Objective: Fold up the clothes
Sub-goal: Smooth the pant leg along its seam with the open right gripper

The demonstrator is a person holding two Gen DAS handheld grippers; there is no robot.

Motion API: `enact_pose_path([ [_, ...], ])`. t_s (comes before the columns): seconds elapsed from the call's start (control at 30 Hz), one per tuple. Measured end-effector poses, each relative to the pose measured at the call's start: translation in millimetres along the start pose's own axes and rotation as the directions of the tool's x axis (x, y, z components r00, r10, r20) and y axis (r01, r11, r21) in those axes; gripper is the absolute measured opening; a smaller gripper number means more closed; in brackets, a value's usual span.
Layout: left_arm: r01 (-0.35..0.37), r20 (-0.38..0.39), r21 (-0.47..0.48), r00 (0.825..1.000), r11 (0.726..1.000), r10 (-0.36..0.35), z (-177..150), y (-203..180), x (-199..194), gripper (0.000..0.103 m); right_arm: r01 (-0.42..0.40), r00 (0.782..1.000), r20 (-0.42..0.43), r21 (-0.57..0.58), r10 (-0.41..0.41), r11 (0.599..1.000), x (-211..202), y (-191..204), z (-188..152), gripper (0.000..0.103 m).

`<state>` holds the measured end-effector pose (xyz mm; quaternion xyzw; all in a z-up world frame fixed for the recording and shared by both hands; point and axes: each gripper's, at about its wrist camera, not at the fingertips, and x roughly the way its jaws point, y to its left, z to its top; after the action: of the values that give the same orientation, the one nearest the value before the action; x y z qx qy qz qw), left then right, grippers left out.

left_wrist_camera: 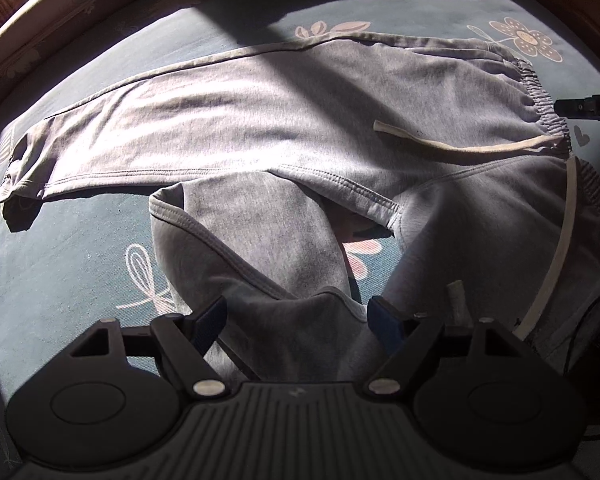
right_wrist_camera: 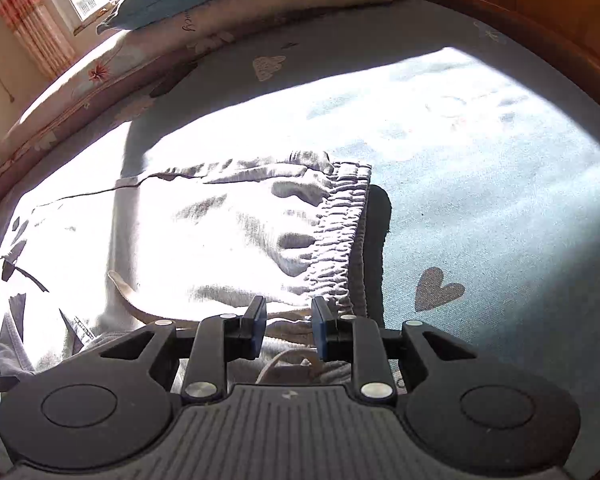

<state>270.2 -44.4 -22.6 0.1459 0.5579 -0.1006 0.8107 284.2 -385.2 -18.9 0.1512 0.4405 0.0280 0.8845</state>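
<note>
Flat on bedsheet (left_wrist_camera: 80, 240), grey sweatpants (left_wrist_camera: 260, 120)

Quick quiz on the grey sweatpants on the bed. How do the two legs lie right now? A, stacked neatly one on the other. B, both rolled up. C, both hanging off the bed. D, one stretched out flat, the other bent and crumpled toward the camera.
D: in the left wrist view one leg of the grey sweatpants lies stretched flat, the other leg bends crumpled toward the camera.
</note>
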Motion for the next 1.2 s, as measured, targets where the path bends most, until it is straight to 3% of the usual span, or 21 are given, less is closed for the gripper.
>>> enact_pose_path([
  [0.2, -0.031, 0.005, -0.006, 1.0, 0.999, 0.031, -24.8, 17.4, -3.9, 0.078, 0.025, 0.999, -0.042, -0.189, -0.034, 0.982, 79.9, 20.1, 46.2, 0.03],
  [0.3, -0.026, -0.001, -0.031, 1.0, 0.999, 0.026, -34.2, 25.7, -2.7, 0.078, 0.122, 0.987, -0.072, -0.218, -0.141, 0.968, 110.5, 2.6, 58.0, 0.029],
  [0.43, -0.002, -0.001, -0.075, 1.0, 0.997, 0.002, -40.1, 35.9, -2.0, 0.078, 0.143, 0.985, -0.075, -0.124, -0.153, 0.982, 103.6, -13.1, 71.2, 0.023],
  [0.6, 0.019, 0.018, -0.075, 1.0, 0.997, -0.018, -39.8, 42.4, -6.3, 0.078, 0.087, 0.994, -0.055, -0.163, -0.097, 0.983, 79.7, 26.0, 69.8, 0.033],
  [0.77, 0.004, 0.033, -0.076, 0.999, 0.997, -0.002, -41.7, 48.7, -10.9, 0.078, 0.03, 0.996, -0.07, -0.244, -0.048, 0.969, 117.4, 72.2, 75.3, 0.036],
  [0.9, -0.003, 0.043, -0.099, 0.999, 0.995, 0.008, -44.8, 57.0, -15.4, 0.078, 0.101, 0.992, -0.039, -0.29, -0.118, 0.952, 160.0, 78.4, 82.2, 0.035],
  [1.07, -0.01, 0.056, -0.16, 0.998, 0.987, 0.02, -47.3, 72.7, -14.3, 0.078, 0.137, 0.985, -0.068, -0.266, -0.161, 0.954, 164.4, 84.9, 105.1, 0.037],
  [1.2, -0.006, 0.064, -0.207, 0.998, 0.978, 0.019, -48.3, 83.7, -13.0, 0.078, 0.036, 0.995, -0.073, -0.346, -0.065, 0.937, 150.9, 122.5, 103.8, 0.039],
])
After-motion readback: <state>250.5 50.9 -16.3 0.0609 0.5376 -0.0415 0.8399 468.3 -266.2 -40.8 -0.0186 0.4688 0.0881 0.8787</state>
